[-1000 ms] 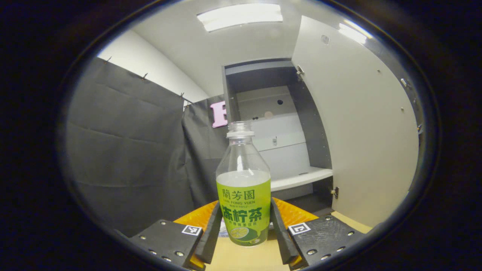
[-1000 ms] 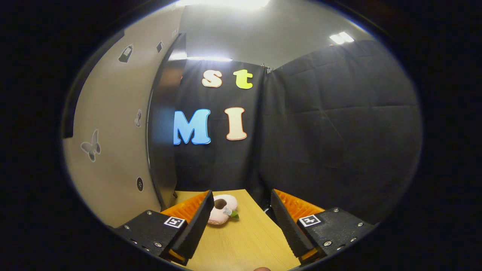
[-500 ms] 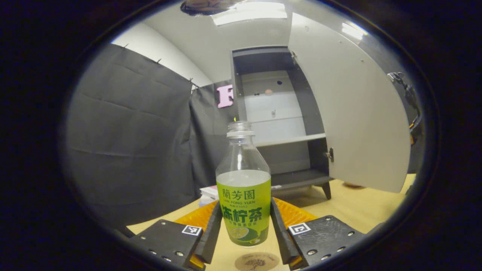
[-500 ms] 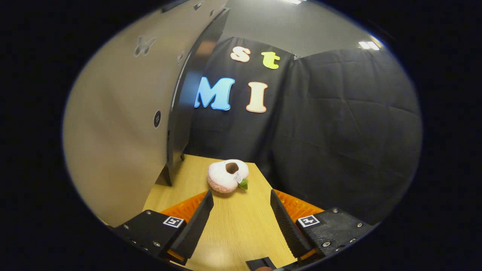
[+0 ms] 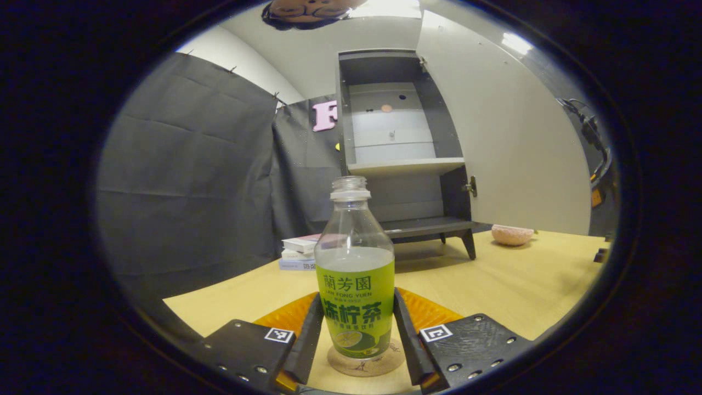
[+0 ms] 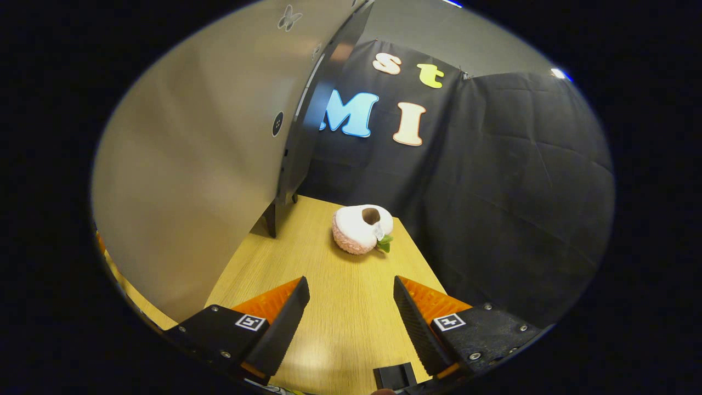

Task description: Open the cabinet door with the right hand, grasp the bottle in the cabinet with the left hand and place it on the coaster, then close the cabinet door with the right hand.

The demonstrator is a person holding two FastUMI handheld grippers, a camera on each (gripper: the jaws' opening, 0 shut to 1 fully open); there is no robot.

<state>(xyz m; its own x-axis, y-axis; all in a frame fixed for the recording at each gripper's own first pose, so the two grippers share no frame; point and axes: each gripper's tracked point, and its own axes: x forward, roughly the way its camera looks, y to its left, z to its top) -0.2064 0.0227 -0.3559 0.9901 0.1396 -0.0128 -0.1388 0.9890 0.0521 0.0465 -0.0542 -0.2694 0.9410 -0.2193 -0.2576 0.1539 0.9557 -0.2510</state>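
On the coaster (image 5: 363, 363): my left gripper (image 5: 356, 334) squeezes the bottle (image 5: 355, 285).
If I let go crooked, it may tip. My right gripper (image 6: 351, 318) is wide, empty, near the door (image 6: 192, 164).

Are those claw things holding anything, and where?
The left gripper grips the bottle by its green-labelled lower body, fingers on either side. The right gripper holds nothing.

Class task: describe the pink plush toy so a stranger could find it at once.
Start at the dark cabinet with its pale door swung open. On the wooden table just beyond the door lies the pink plush toy: soft, rounded, with a brown spot and green leaf.
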